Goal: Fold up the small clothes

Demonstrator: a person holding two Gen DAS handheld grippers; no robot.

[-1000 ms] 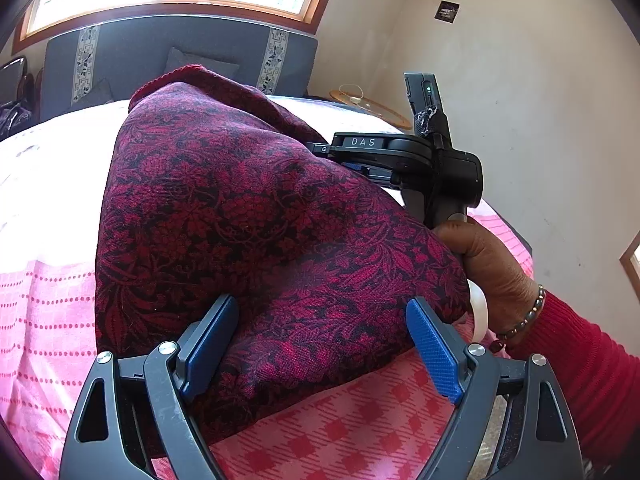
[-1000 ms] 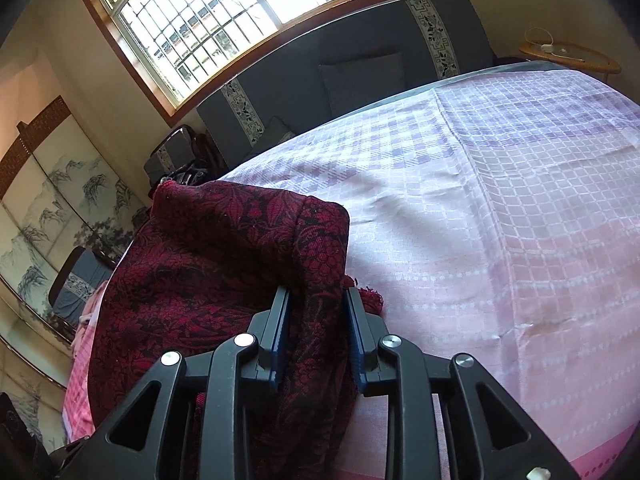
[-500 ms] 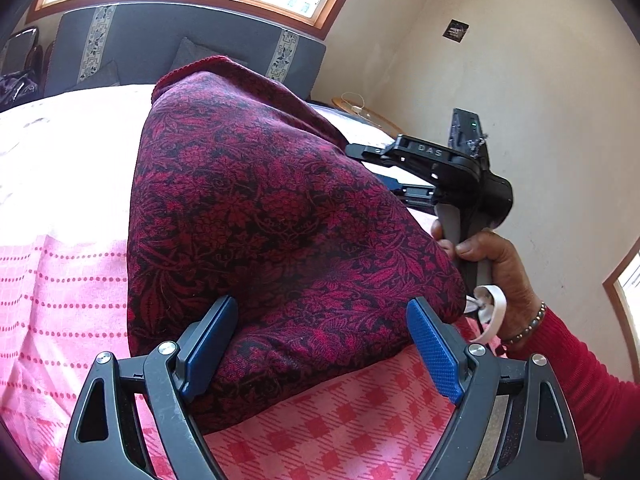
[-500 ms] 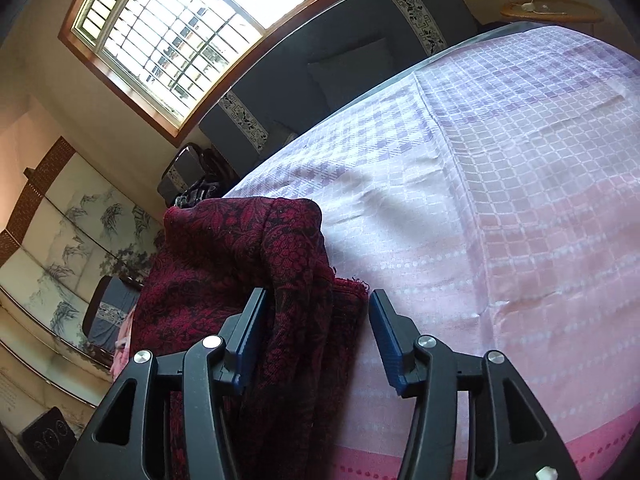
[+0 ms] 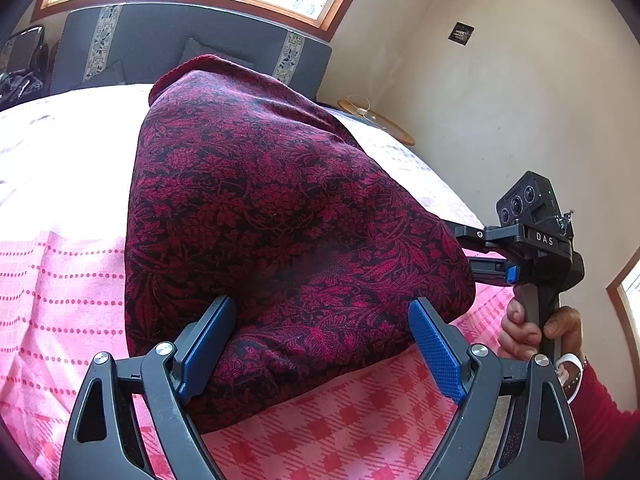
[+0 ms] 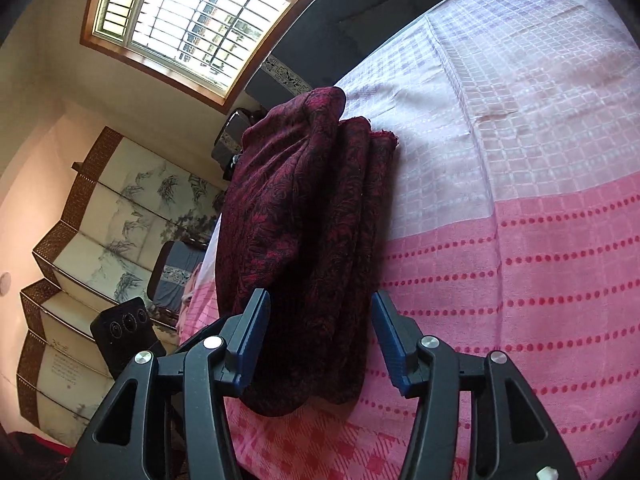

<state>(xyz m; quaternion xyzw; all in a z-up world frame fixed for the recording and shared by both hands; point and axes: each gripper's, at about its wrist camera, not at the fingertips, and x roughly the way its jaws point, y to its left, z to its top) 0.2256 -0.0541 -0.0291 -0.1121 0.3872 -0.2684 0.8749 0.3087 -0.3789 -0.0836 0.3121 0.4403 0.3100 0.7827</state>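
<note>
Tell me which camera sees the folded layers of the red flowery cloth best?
The right wrist view: it looks along the red flowery cloth edge-on, so the stacked folds show side by side between the open right tongs. The left wrist view shows only its broad patterned top, layers hidden.

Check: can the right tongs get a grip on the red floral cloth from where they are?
Probably yes. The right tongs are open with the folded edge of the red floral cloth already lying between the blue pads, nothing in between. The left tongs are open at another edge, not blocking.
</note>
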